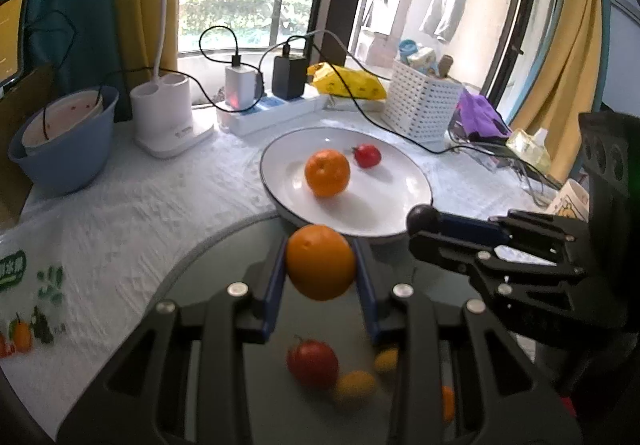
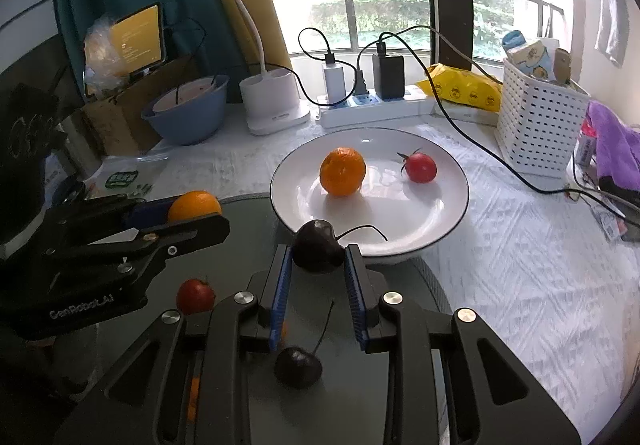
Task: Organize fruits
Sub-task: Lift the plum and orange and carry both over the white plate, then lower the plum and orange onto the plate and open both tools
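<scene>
My left gripper (image 1: 320,265) is shut on an orange (image 1: 320,262) and holds it above the grey glass disc (image 1: 208,273), just short of the white plate (image 1: 404,181). The plate holds another orange (image 1: 327,172) and a small red tomato (image 1: 367,155). My right gripper (image 2: 317,257) is shut on a dark cherry (image 2: 318,251) at the plate's near rim (image 2: 452,221). Under the grippers, on the disc, lie a red tomato (image 1: 312,363), small yellow fruits (image 1: 354,389) and a second dark cherry (image 2: 298,367).
Behind the plate stand a power strip with chargers and cables (image 1: 276,105), a white lamp base (image 1: 164,117), a blue bowl (image 1: 60,149), a white perforated basket (image 1: 424,101) and a yellow bag (image 1: 348,81). Purple cloth (image 2: 616,149) lies right.
</scene>
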Demonstrator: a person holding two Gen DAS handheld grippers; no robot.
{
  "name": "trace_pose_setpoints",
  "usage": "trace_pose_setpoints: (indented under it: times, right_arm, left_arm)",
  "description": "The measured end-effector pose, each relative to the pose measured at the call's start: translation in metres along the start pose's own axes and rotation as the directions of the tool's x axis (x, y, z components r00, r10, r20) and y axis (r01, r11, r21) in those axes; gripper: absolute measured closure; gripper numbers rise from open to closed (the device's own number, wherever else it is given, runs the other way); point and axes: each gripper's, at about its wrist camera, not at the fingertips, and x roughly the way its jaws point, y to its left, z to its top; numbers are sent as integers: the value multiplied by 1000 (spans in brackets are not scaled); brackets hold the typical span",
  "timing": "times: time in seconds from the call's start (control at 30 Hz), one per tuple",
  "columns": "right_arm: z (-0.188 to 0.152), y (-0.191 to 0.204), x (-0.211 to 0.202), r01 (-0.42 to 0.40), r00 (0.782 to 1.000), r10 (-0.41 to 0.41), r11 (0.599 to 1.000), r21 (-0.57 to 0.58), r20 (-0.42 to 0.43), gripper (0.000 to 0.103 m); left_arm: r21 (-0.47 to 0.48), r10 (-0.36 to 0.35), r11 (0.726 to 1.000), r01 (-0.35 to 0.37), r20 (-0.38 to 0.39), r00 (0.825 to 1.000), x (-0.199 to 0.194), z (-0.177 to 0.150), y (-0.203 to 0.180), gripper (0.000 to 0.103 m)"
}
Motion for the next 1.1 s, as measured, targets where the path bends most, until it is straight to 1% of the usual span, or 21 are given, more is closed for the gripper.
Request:
trace_pose_setpoints:
  times: [0.33,0.53,0.83,0.93,1.1]
  right_arm:
    - [13,-6,23,0,1000,0,1000,-5,-20,74]
    - [20,-10,44,15,999,-16,1000,-17,-50,74]
    - [34,-17,74,29,996,-30,999,-16,-78,74]
    - [40,-20,82,50,995,-51,999,-13,-80,74]
    - [47,-37,88,97,992,-94,995,32,-86,74]
  left_arm:
    - [-18,13,1000,-13,9,1000,18,15,18,69]
    - [-39,23,999,-23,6,1000,26,18,34,69]
    - [-35,34,999,-34,4,999,38,29,52,69]
    - [-42,31,999,-31,0,1000,42,30,54,69]
    - [-34,22,999,-22,-6,1000,50,34,49,69]
